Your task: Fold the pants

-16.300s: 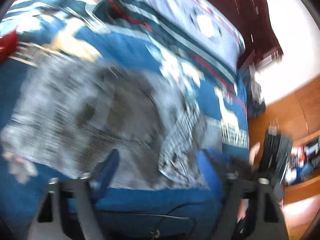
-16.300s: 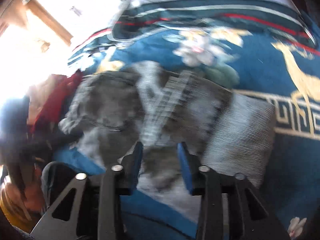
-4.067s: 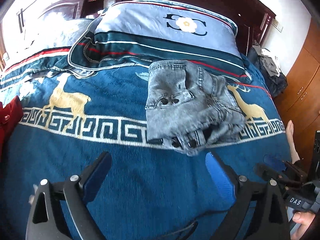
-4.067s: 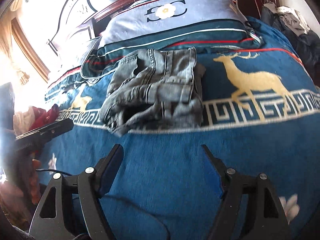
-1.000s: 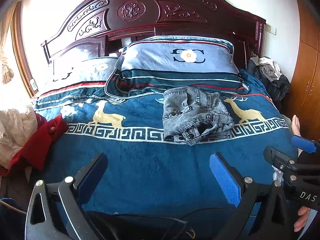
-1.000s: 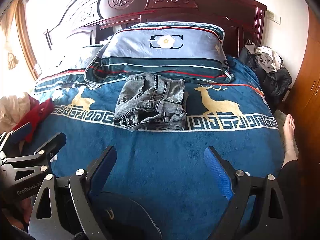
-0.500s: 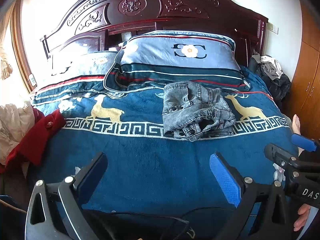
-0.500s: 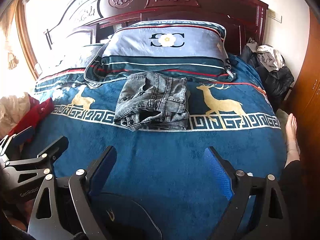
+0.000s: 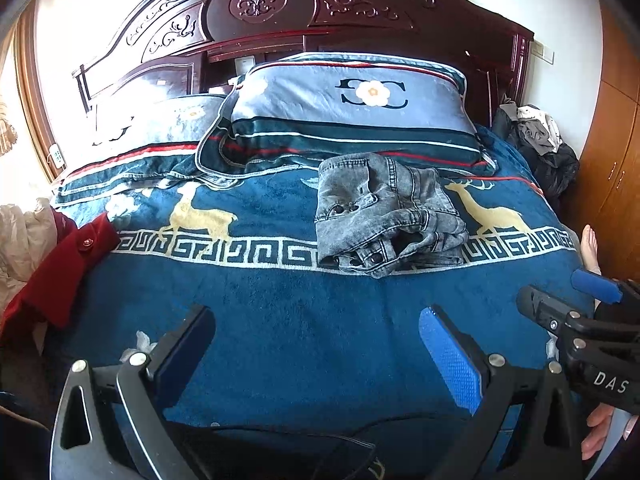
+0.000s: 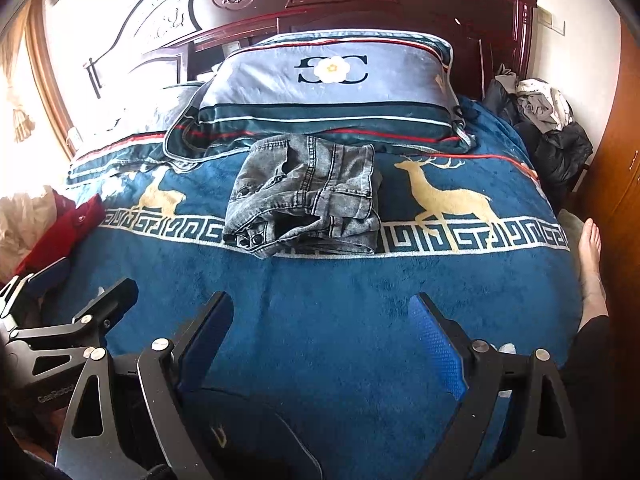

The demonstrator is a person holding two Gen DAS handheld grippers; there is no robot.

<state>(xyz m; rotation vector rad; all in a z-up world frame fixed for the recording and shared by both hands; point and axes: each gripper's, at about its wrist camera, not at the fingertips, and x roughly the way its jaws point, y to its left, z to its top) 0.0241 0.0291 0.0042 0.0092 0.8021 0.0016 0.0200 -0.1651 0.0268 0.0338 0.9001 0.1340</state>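
Grey denim pants (image 9: pixel 380 216) (image 10: pixel 308 200) lie folded into a compact bundle on the blue deer-print blanket (image 9: pixel 280 320) (image 10: pixel 340 300), just below the big pillow. My left gripper (image 9: pixel 316 344) hangs open over the near part of the blanket, well short of the pants, nothing between its blue pads. My right gripper (image 10: pixel 320 336) is likewise open and empty, at the near edge of the bed. Each gripper shows at the side of the other's view.
A carved dark headboard (image 9: pixel 260 4) and two pillows (image 9: pixel 352 108) back the bed. Red and white clothes (image 9: pixel 52 264) pile at the left edge. Dark clothes (image 10: pixel 548 132) heap at the right by a wooden wardrobe (image 9: pixel 612 184). A person's bare foot (image 10: pixel 592 256) rests beside the bed.
Nothing of note over the last second: both grippers hold still and open, and the folded pants stay where they lie.
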